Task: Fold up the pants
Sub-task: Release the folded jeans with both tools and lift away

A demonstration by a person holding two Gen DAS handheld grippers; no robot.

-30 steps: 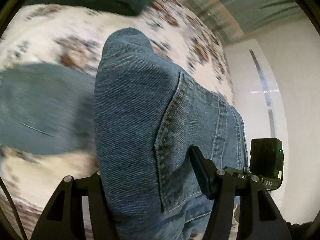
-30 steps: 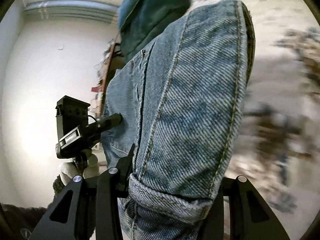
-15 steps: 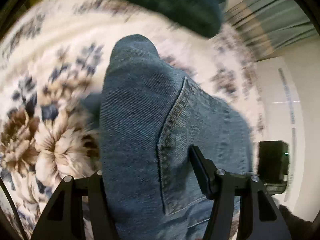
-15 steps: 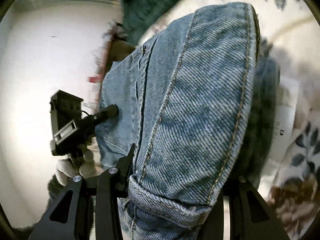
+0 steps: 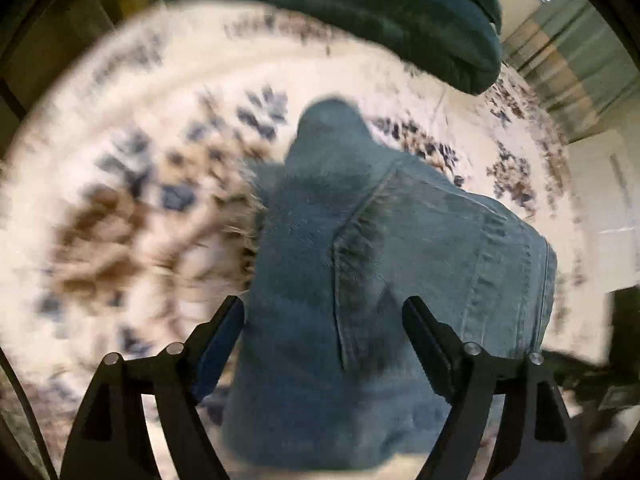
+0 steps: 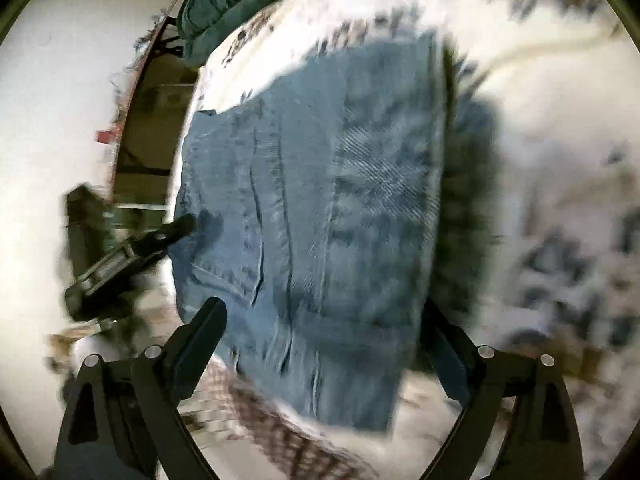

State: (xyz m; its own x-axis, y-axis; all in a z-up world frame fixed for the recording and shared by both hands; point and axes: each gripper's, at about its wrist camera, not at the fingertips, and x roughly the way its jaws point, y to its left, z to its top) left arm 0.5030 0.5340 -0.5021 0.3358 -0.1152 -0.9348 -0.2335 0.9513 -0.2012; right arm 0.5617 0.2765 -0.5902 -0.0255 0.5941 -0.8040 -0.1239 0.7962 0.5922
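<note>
Jeans (image 5: 384,280): blue denim, folded into a thick bundle, lay on the flowered bedspread (image 5: 120,208); in the right wrist view the same bundle (image 6: 320,220) spread flat on the cloth, casting a dark shadow along its right edge
Left gripper (image 5: 324,320): fingers spread wide, one on each side of the jeans, not pinching the denim; a gap showed between the left finger (image 5: 224,328) and the cloth
Right gripper (image 6: 324,324): fingers apart, straddling the near end of the jeans; its right finger was partly hidden behind the denim
Left gripper seen from the right wrist (image 6: 132,252): dark, blurred, with its tip at the left edge of the jeans; contact could not be told
Green blanket (image 5: 360,12): bunched on the bedspread beyond the jeans, apart from them
Bedspread: cream with blue and brown flowers, under and all round the jeans
Sharpness: both views were smeared by motion, so seams and edges of the jeans were soft
</note>
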